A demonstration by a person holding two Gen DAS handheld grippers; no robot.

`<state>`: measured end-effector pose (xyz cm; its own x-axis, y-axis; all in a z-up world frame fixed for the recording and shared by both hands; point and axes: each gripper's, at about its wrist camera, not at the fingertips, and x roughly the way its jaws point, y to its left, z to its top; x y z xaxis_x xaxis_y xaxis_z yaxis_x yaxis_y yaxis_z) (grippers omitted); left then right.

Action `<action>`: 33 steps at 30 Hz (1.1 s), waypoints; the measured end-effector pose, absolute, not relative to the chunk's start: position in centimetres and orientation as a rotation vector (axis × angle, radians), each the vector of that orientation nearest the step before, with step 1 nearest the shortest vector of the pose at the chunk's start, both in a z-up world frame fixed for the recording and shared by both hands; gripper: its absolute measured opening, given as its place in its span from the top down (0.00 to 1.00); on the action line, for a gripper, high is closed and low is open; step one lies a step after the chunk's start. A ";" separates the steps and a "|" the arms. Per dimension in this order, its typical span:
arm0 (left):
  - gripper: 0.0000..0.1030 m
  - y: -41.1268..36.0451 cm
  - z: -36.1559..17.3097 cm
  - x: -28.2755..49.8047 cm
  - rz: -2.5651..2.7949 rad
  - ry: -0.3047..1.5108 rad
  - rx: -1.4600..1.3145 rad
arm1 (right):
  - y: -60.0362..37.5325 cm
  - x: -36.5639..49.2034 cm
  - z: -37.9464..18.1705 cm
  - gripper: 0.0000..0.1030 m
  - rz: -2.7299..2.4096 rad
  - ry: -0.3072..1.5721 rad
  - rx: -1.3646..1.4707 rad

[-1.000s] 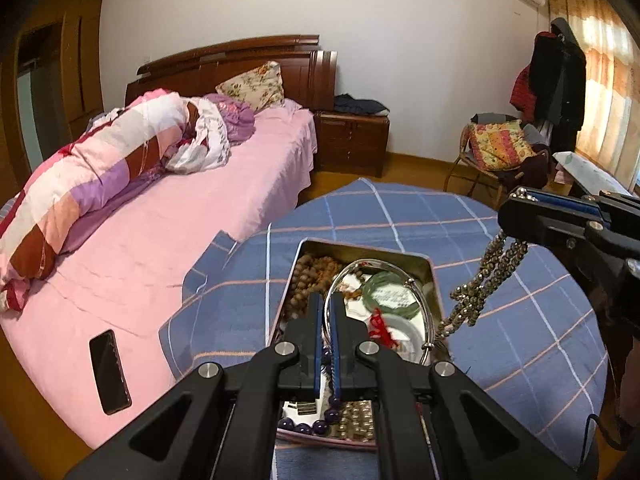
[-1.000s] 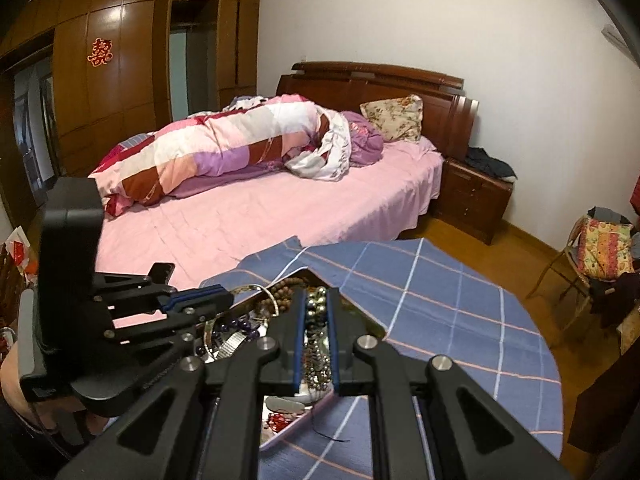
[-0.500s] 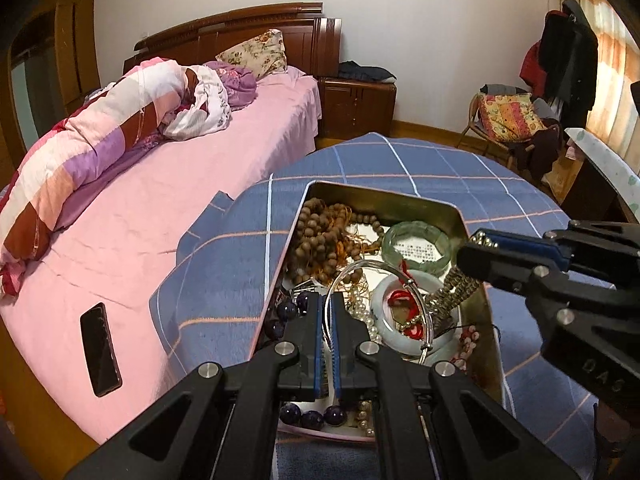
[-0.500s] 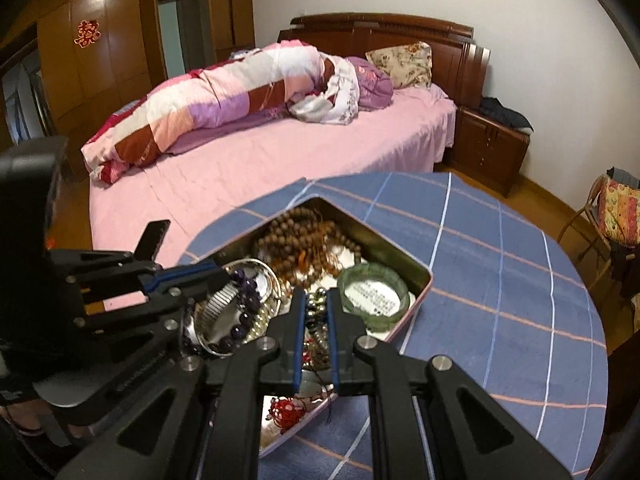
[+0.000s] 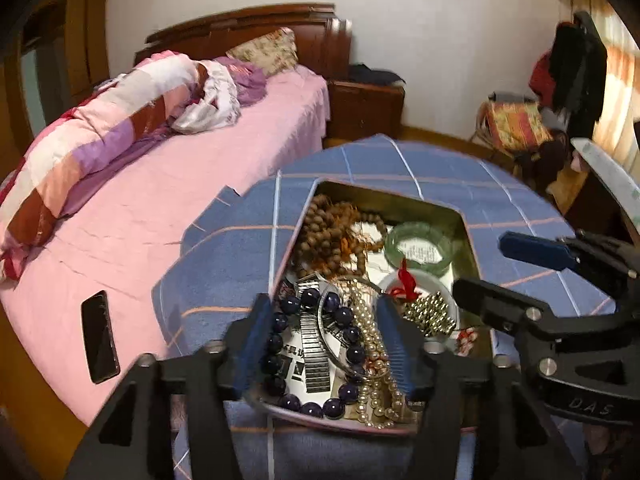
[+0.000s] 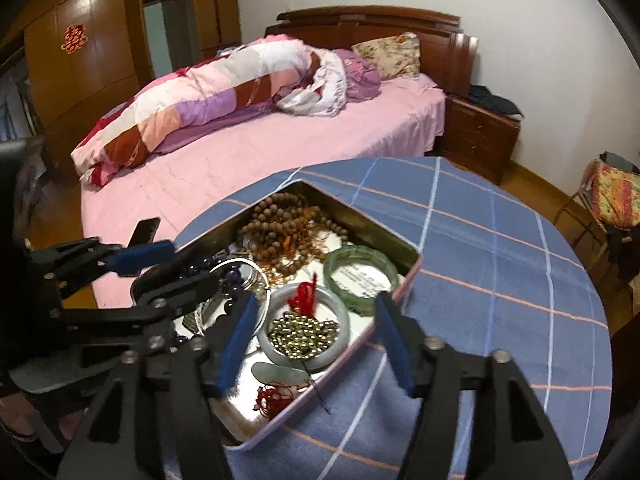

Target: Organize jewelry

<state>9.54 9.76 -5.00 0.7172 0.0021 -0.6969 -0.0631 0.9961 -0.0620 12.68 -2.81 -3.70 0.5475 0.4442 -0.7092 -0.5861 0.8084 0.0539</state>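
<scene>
1. i read this as the letting-go step: my left gripper and right gripper have both just been opening, jaws apart over the tin, nothing pinched between the pads.
2. the jewelry is all in the tin on the blue checked cloth: the brassy bead chain lies heaped inside the pale bangle, the silver hoop over the dark bead bracelet.
3. next, i'd guess, lift both grippers straight up (so no pad snags a strand), then look for stray pieces.
4. writing: "d a s" on the right gripper's body in the left view; a printed slip inside the green bangle is too small to read; a red character on the wardrobe.
</scene>
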 end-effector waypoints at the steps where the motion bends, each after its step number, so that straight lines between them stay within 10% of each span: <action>1: 0.38 9.8 -4.7 9.1 0.042 0.758 -0.084 | -3.1 12.4 -3.5 0.34 0.612 0.771 -0.188; 33: 0.38 10.7 -1.9 6.2 0.067 0.666 -0.107 | -6.7 10.2 -1.8 0.26 0.560 0.697 -0.067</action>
